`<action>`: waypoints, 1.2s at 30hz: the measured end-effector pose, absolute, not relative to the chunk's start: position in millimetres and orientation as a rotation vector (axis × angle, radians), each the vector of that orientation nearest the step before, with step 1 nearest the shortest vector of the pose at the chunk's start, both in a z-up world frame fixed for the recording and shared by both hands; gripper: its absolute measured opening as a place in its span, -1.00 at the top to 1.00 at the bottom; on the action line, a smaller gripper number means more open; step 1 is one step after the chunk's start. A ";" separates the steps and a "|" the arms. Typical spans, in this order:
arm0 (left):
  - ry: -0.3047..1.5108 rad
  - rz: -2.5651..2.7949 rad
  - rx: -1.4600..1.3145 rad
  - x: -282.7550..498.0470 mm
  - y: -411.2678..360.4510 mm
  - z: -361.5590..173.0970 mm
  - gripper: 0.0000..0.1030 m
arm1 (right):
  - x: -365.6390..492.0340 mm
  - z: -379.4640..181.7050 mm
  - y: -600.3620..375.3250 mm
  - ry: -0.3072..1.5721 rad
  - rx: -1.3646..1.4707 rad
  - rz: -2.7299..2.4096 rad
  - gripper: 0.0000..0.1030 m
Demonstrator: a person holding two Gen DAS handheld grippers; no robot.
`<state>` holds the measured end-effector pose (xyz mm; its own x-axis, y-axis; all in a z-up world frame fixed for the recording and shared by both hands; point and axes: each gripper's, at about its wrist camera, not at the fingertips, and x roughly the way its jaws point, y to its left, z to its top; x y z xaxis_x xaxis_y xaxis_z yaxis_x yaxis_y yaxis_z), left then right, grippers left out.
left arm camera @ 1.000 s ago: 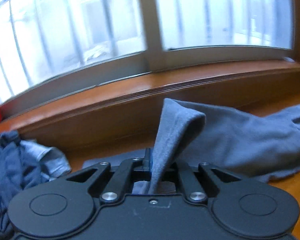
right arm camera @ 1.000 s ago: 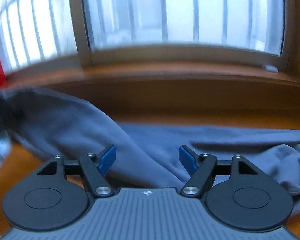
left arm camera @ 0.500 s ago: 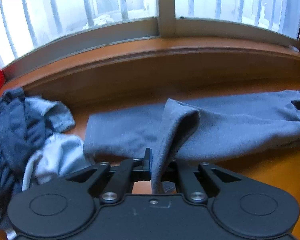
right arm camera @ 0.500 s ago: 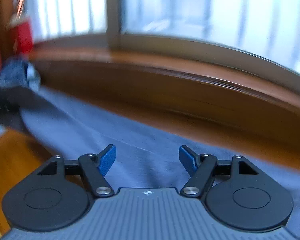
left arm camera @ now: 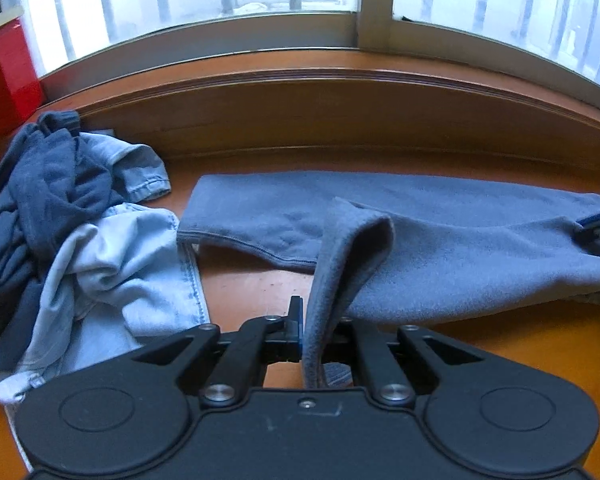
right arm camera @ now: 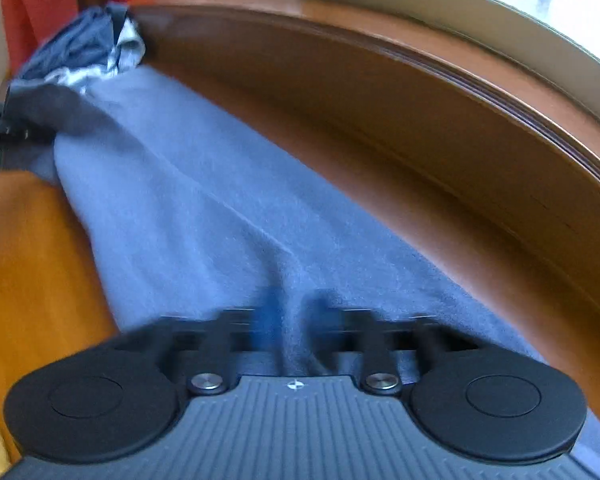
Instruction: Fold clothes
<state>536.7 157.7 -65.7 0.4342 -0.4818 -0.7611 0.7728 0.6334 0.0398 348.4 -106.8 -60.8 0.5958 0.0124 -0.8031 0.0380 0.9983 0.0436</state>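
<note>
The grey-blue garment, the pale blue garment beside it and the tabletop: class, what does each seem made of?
Grey-blue garment: likely fleece or brushed knit; matte, fuzzy nap.
Pale blue garment: probably light denim; faded weave, stitched hem.
Tabletop: apparently varnished wood; orange-brown, slight sheen.

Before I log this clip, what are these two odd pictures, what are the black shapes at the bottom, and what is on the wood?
Each picture comes from a camera on a hand-held gripper, looking forward along its two fingers; a person holds one in each hand. The black shapes are the grippers' own bodies. The left gripper is shut on a raised fold of the grey-blue fleece garment, which lies stretched along the wooden surface below a window. The right gripper has closed on the same garment's other end; that view is blurred. A pile of unfolded clothes sits at the left view's left side.
</note>
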 end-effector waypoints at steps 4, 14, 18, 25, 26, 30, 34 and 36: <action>0.747 -0.797 0.367 535.1 166.9 -31.6 0.92 | 323.0 -30.6 -90.0 0.764 0.049 -0.058 0.89; 0.850 -0.805 0.424 618.3 111.0 -13.2 0.90 | 373.6 -50.0 -111.5 0.694 0.155 -0.141 0.88; 0.941 -0.739 0.485 652.4 88.9 -44.7 0.82 | 404.2 -78.7 -104.6 0.729 0.109 -0.169 0.79; 0.930 -0.596 0.512 695.7 100.3 -52.3 0.61 | 413.0 -65.1 -85.2 0.761 -0.022 -0.239 0.15; 0.913 -0.584 0.514 698.4 104.1 -48.5 0.57 | 412.3 -58.5 -80.7 0.736 -0.029 -0.253 0.15; 0.867 -0.590 0.522 701.1 118.6 -36.6 0.31 | 421.1 -32.3 -46.9 0.647 -0.062 -0.227 0.14; 0.843 -0.598 0.584 698.8 131.9 -48.1 0.21 | 454.6 -22.6 23.2 0.620 -0.117 -0.008 0.11; 0.823 -0.600 0.614 697.9 139.2 -58.2 0.21 | 472.1 -28.1 55.3 0.604 -0.135 0.093 0.11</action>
<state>697.9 139.2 -58.2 0.5393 -0.2440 -0.8060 0.6929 0.6725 0.2601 472.1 55.3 -28.1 0.8195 0.0474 -0.5711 -0.1266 0.9869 -0.0997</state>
